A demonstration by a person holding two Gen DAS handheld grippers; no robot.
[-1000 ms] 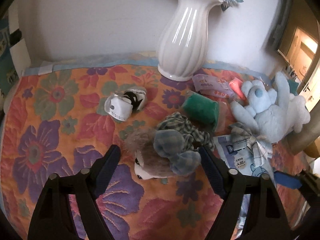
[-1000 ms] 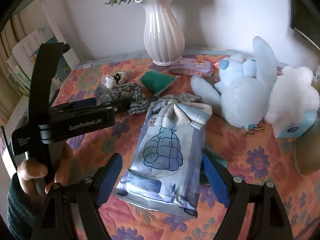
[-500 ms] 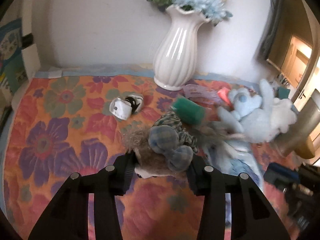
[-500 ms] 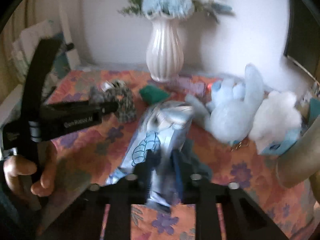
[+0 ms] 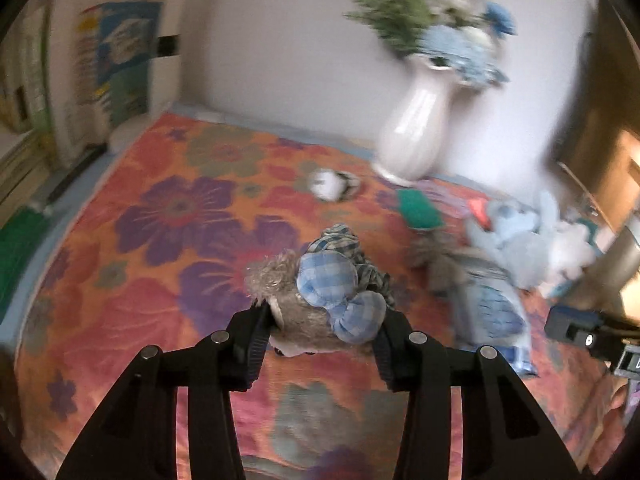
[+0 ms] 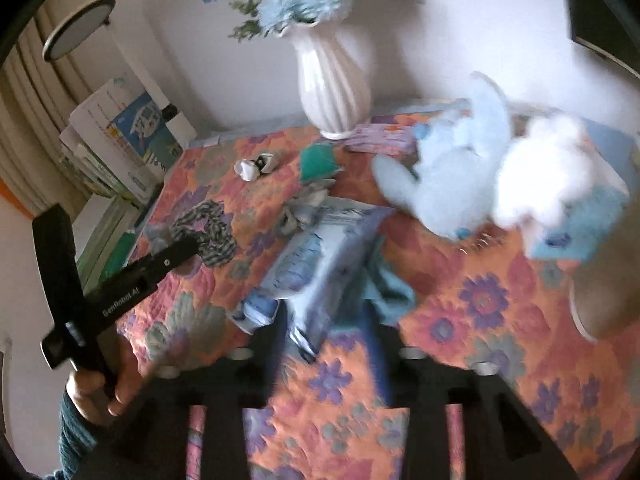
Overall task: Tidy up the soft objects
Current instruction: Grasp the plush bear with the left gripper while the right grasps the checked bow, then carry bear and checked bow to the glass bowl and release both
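Note:
My left gripper point(image 5: 322, 330) is shut on a small grey plush with blue checked ears point(image 5: 320, 300) and holds it above the floral cloth point(image 5: 160, 280). My right gripper point(image 6: 328, 332) is shut on a pale blue plastic packet point(image 6: 320, 264), lifting its near end. A checked scrunchie point(image 6: 206, 232) lies on the cloth beside the left gripper's tip point(image 6: 180, 248). A light blue plush rabbit point(image 6: 452, 184) and a white fluffy toy point(image 6: 544, 168) lie at the right. A green soft pouch point(image 6: 316, 162) sits near the vase.
A white ribbed vase with blue flowers point(image 6: 332, 84) stands at the back against the wall. A small white baby shoe point(image 5: 328, 186) lies left of it. Books and boxes point(image 6: 120, 140) stand beyond the table's left edge. A purple tissue pack point(image 6: 380, 140) lies by the vase.
Both grippers closed, the left on the grey plush, the right on the blue packet. Both have pulled up and back with their loads; the checked bow slid off the packet.

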